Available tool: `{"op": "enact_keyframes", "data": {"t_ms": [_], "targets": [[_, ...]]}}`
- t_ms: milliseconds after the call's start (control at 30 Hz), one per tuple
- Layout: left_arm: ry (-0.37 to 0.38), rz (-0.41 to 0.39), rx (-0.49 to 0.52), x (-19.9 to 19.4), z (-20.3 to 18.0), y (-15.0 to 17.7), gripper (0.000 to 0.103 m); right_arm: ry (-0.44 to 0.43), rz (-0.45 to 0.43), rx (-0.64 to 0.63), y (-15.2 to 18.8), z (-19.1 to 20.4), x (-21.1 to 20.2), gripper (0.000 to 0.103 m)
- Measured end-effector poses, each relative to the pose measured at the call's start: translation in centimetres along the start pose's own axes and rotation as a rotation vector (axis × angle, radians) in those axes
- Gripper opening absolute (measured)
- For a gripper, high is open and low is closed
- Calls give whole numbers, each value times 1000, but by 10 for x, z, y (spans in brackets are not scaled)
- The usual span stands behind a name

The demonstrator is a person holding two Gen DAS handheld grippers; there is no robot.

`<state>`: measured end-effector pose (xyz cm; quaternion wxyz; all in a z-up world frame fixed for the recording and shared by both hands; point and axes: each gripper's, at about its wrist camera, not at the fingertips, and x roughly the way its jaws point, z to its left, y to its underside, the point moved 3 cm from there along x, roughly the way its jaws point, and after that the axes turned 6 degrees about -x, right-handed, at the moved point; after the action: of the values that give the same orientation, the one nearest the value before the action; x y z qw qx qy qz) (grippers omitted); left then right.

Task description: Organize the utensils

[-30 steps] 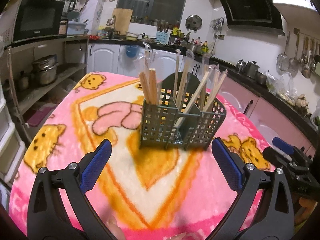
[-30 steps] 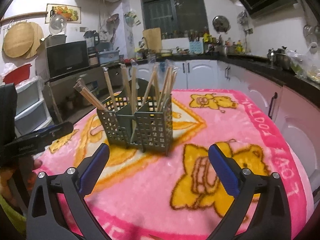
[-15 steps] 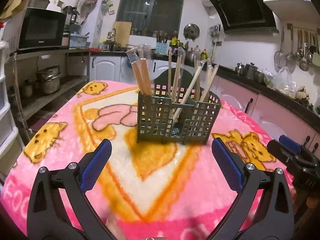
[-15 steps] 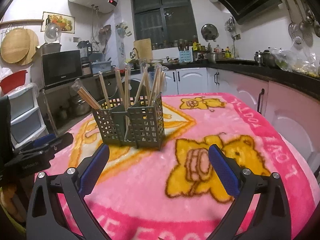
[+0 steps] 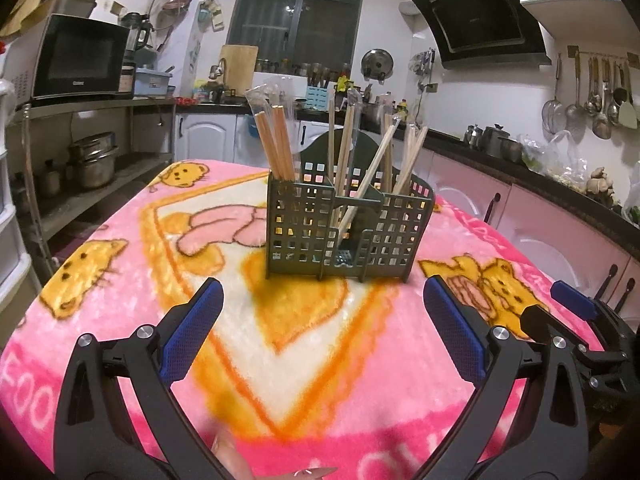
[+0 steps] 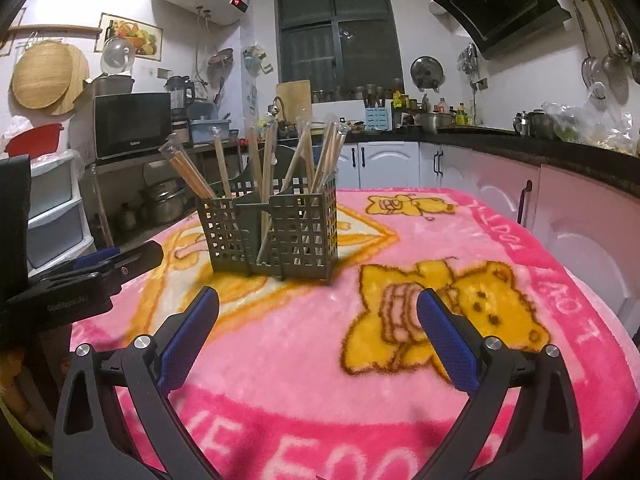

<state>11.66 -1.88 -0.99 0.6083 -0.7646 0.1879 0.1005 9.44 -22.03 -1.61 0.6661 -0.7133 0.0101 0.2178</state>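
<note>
A dark green perforated utensil caddy [image 5: 348,232] [image 6: 272,232] stands upright in the middle of a pink bear-print blanket [image 5: 120,280] [image 6: 440,360] on the table. Several wrapped wooden chopsticks [image 5: 276,144] [image 6: 328,156] lean out of its compartments. My left gripper [image 5: 320,332] hangs open over the near part of the blanket, short of the caddy, nothing between its fingers. My right gripper [image 6: 316,332] is open too, low over the blanket to the caddy's right and apart from it. Each gripper shows at the edge of the other's view.
Kitchen counters and pink cabinets [image 5: 560,216] run along the right and the back. A metal shelf [image 5: 92,160] with pots and a microwave stands at the left, plastic drawers [image 6: 52,216] beside it. Fingertips [image 5: 232,456] show at the bottom of the left wrist view.
Both grippers have drawn back and dropped lower over the blanket; the caddy looks more upright and farther off. The caddy and chopsticks have not moved. Both stay open.
</note>
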Motion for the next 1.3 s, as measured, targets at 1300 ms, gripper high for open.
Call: {"op": "enact_keyframes", "data": {"t_ms": [1300], "targets": [[2,-1,-1,0,0,0,92,8,1,6,2,1,0,96]]}}
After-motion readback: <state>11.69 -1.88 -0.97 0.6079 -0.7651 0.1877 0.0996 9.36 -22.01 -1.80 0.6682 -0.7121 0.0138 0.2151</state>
